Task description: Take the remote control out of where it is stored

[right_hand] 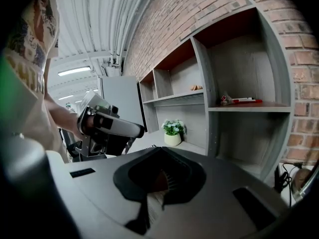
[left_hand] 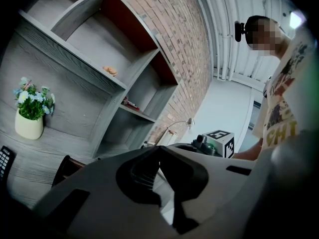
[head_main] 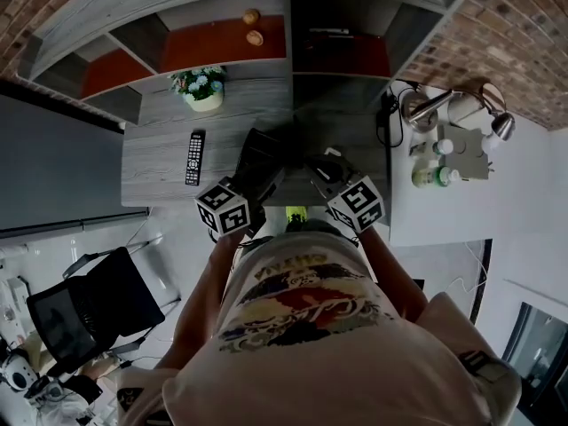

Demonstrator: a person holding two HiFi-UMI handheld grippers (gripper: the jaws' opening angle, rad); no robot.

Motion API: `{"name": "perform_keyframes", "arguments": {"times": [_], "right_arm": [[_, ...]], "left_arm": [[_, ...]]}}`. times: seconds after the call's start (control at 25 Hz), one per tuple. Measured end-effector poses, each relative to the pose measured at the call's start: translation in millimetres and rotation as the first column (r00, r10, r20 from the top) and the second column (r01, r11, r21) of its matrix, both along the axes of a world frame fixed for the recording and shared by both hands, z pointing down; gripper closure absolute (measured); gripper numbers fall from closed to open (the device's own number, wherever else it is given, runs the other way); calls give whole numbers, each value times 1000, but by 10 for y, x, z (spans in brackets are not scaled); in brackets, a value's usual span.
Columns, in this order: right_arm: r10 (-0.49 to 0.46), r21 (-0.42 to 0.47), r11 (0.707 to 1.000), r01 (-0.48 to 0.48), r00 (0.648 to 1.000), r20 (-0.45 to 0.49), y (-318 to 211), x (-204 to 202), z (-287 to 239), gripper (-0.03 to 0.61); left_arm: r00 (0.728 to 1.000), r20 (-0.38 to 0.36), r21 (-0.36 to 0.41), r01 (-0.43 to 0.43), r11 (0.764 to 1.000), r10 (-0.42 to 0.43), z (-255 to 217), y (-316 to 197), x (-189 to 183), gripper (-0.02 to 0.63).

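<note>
On the surface (head_main: 155,162), near the plant (head_main: 204,89), the remote (head_main: 194,156) lies flat. The left gripper (left_hand: 158,151) and right gripper (right_hand: 160,151) hover well back, both pinched closed on nothing. The danger: going in closed would just shove that remote along, possibly off the edge.

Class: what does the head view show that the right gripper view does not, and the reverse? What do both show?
Head view only: the chair and the bottles. Right gripper view only: the ceiling and its light. Both: the plant, the shelves and the left gripper.
</note>
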State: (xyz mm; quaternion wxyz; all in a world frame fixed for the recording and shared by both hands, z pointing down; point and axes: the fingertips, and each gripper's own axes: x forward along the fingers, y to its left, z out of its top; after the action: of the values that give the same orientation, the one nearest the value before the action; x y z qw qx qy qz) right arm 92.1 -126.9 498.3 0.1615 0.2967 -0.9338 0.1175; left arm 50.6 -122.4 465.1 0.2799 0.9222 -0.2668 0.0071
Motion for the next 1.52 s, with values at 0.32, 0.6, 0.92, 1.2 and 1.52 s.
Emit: {"name": "perform_keyframes", "arguments": {"times": [0.32, 0.6, 0.92, 1.2, 1.52], "right_arm": [[21, 30, 999, -21, 1000, 6, 515, -182, -189, 571], [57, 55, 997, -57, 998, -8, 1002, -358, -292, 571], [64, 69, 996, -62, 998, -20, 1428, -521, -363, 571], [47, 54, 997, -46, 999, -14, 1578, -576, -336, 571], [24, 78, 997, -23, 1000, -6, 1591, -606, -421, 571]], "left_arm": [[1000, -14, 44, 15, 999, -15, -195, 621, -223, 609], [1000, 0, 102, 13, 995, -13, -273, 1206, -471, 609], [999, -36, 119, -15, 993, 20, -327, 1639, -494, 609], [998, -58, 124, 36, 992, -29, -365, 1701, -616, 609], [997, -63, 141, 48, 989, -40, -463, 1653, -596, 609]]}}
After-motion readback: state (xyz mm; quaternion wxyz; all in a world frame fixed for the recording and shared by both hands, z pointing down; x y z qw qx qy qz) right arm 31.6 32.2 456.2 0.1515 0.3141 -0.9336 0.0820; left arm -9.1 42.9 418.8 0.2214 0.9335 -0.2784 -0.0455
